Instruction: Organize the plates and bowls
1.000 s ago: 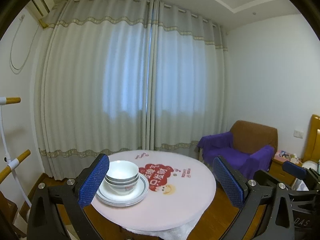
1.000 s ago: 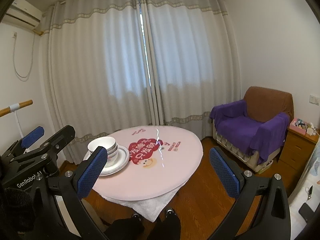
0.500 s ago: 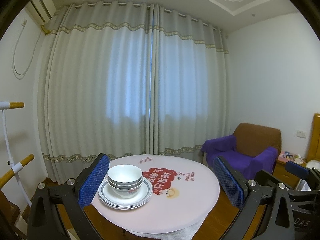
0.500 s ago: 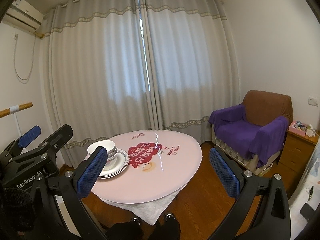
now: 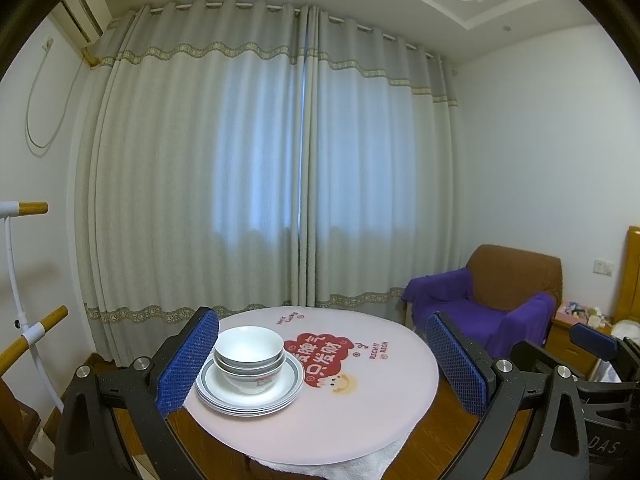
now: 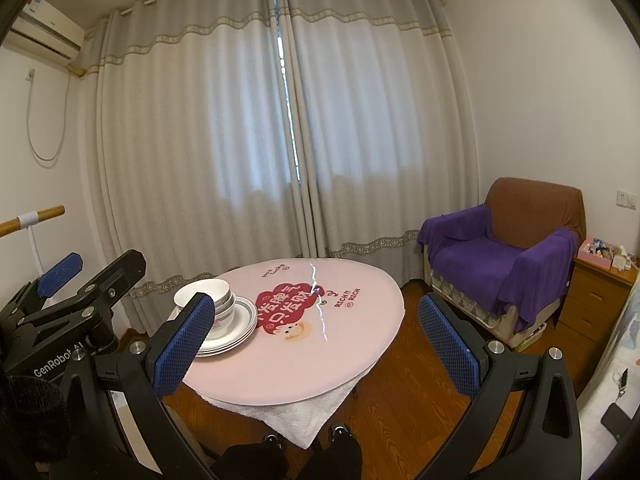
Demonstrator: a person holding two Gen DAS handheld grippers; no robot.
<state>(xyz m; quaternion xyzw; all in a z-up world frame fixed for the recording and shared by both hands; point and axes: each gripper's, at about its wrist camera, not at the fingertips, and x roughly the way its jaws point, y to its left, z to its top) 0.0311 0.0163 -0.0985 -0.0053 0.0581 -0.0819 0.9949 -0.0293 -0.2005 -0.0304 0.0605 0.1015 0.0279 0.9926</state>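
Two grippers hang spread wide and empty, short of the round surface (image 5: pixel 400 364). The left gripper (image 5: pixel 322 364) is nearer: the nested bowls (image 5: pixel 249 354) on stacked plates (image 5: pixel 288 384) lie ahead, just inside its left-hand finger. From the right gripper (image 6: pixel 316 344), the stack lies ahead, beyond its left-hand finger.
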